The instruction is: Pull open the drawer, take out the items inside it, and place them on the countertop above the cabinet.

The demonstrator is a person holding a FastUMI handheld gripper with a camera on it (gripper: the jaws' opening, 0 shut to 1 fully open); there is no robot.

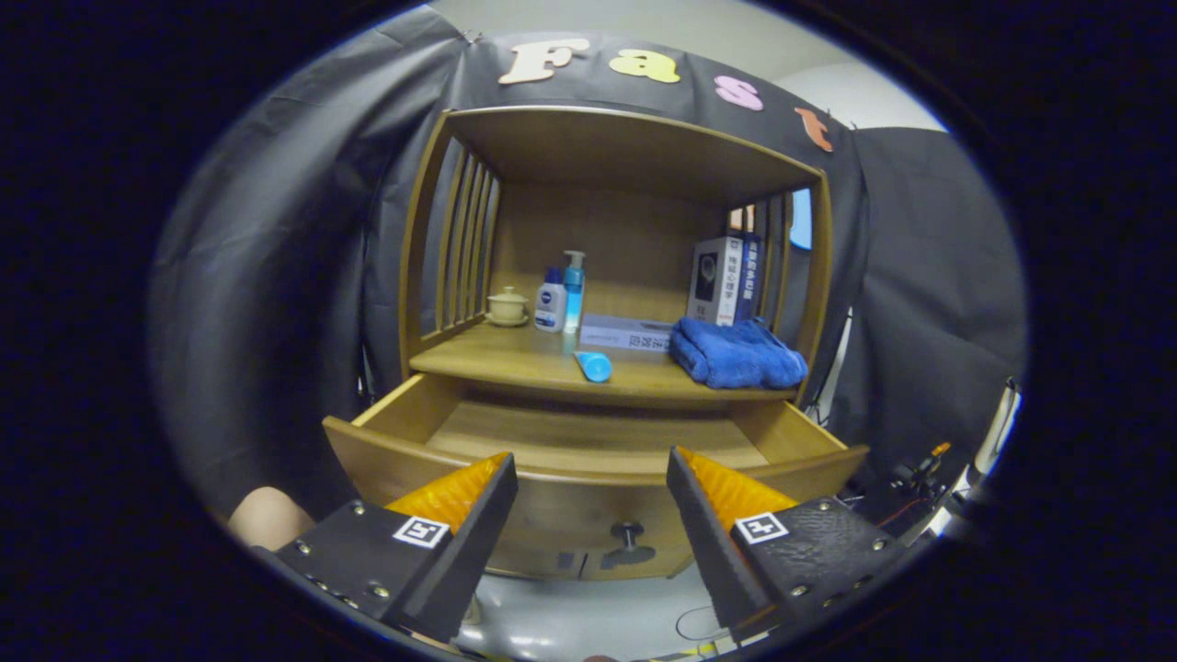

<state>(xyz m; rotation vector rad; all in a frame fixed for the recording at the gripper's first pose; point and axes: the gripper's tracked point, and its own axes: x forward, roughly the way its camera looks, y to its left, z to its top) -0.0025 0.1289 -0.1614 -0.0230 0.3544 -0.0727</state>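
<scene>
My tool [591, 473] spread, gripping nothing, before drawer [588, 460] pulled out with knob [628, 531] between fingers; on tabletop [515, 360] beyond: towel [736, 354], tube [593, 365], bottles [561, 296], cup [508, 306], books [726, 279].

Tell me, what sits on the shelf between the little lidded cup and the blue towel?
In the gripper view: two bottles beside the lidded cup, a flat box near the blue towel, and a blue tube lying in front.

Towel [737, 353] and tube [593, 365] lie on countertop [515, 360] above drawer [588, 478].
</scene>
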